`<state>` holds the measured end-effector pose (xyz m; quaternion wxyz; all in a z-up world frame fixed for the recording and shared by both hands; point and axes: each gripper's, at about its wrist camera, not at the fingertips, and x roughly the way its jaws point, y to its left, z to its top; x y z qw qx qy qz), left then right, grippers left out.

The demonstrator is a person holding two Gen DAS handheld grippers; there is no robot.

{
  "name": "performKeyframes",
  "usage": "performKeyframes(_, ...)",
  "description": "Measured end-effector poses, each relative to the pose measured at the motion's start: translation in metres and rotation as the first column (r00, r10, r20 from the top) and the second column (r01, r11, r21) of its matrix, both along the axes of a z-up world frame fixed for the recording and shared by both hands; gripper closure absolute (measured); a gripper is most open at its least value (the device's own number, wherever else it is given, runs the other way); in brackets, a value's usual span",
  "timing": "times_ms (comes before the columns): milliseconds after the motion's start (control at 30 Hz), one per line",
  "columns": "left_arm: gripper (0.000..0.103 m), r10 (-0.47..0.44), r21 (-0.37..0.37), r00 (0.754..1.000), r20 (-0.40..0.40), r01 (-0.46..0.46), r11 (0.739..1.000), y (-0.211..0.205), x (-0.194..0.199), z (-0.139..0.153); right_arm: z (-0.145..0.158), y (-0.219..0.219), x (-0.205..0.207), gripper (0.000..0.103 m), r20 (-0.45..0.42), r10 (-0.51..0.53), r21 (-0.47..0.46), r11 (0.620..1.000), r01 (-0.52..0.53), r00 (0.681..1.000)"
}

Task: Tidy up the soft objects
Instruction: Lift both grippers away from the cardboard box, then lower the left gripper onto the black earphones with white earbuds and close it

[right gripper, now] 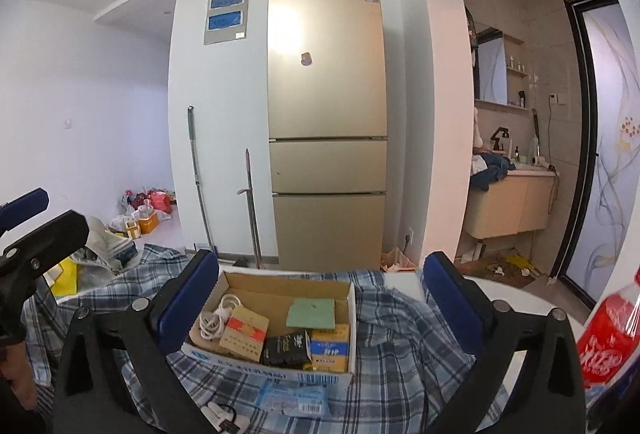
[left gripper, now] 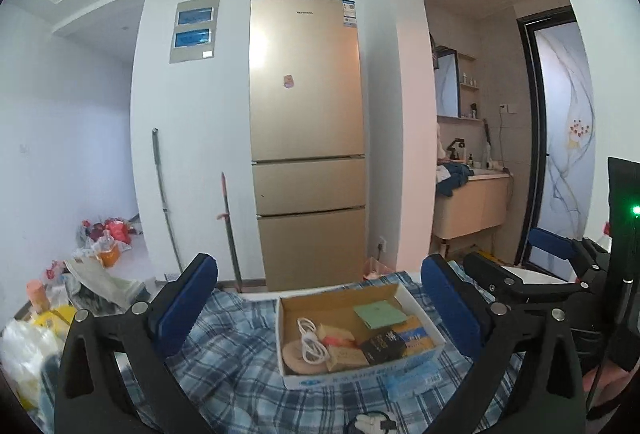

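The gold fridge [left gripper: 308, 142] stands against the far wall, well behind everything that matters here. In front of it a blue plaid cloth [right gripper: 404, 318] lies rumpled across the work surface, loose folds running every way, and that cloth is most likely the soft thing to be organized (a judgement from the task line, since nothing else here looks as soft). On it sits an open cardboard box [left gripper: 416, 298] holding a coiled white cable [left gripper: 312, 344], a green card [left gripper: 378, 314] and several small packets. Just in front of the box lies a pale blue wipes pack [right gripper: 294, 400]. A red bottle [right gripper: 612, 334] shows at the right edge. The left gripper [left gripper: 319, 308] and the right gripper [right gripper: 320, 304] both hover above the cloth with jaws spread wide, framing the box, and neither has hold of anything. Nothing appears folded or gathered yet, so the task looks barely begun: the whole cloth remains to be dealt with.
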<state>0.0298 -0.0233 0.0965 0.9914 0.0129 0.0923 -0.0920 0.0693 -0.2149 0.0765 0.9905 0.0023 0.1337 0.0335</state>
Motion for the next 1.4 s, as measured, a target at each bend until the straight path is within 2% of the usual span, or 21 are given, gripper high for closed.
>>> performKeyframes(200, 0.0, 0.0, -0.012, 1.0, 0.007, 0.0, 1.0, 0.002, 0.006, -0.031, -0.027, -0.003, -0.002, 0.001, -0.025, 0.02, 0.002, 1.0, -0.02, 0.999)
performKeyframes(333, 0.0, 0.0, 0.016, 1.0, 0.018, 0.0, 1.0, -0.001, 0.006, -0.056, -0.043, -0.001, -0.003, 0.001, -0.029, 0.041, -0.008, 0.999, -0.041, 0.999)
performKeyframes(400, 0.0, 0.001, 0.003, 0.998, 0.058, -0.001, 1.0, 0.001, -0.002, -0.071, -0.052, -0.002, -0.004, 0.001, -0.027, 0.046, -0.005, 0.999, -0.046, 0.999)
performKeyframes(533, 0.0, 0.021, 0.038, 0.997, 0.074, -0.024, 0.999, 0.0, -0.001, -0.092, -0.074, -0.002, -0.004, 0.001, -0.028, 0.05, -0.027, 0.998, -0.05, 0.998)
performKeyframes(633, 0.0, 0.031, 0.013, 0.998, 0.051, -0.031, 0.999, 0.006, 0.003, -0.095, -0.082, -0.003, 0.001, 0.001, -0.061, 0.052, -0.024, 0.998, -0.054, 0.997)
performKeyframes(733, 0.0, 0.034, -0.023, 0.999, 0.037, -0.033, 0.999, 0.014, 0.005, -0.099, -0.083, -0.002, 0.0, 0.001, -0.055, 0.043, -0.034, 0.998, -0.045, 0.998)
performKeyframes(967, 0.0, 0.034, -0.011, 0.999, 0.043, -0.033, 0.999, 0.012, 0.004, -0.098, -0.082, 0.004, -0.005, 0.001, -0.038, 0.061, -0.055, 0.997, -0.063, 0.997)
performKeyframes(1200, 0.0, 0.013, -0.042, 1.0, 0.029, -0.012, 0.999, 0.017, 0.006, -0.098, -0.084, 0.004, -0.001, 0.001, -0.061, 0.061, -0.055, 0.996, -0.065, 0.996)
performKeyframes(1400, 0.0, 0.004, -0.037, 0.999, 0.036, -0.003, 0.999, 0.016, 0.004, -0.097, -0.085, 0.006, 0.001, 0.001, -0.064, 0.058, -0.066, 0.996, -0.063, 0.996)
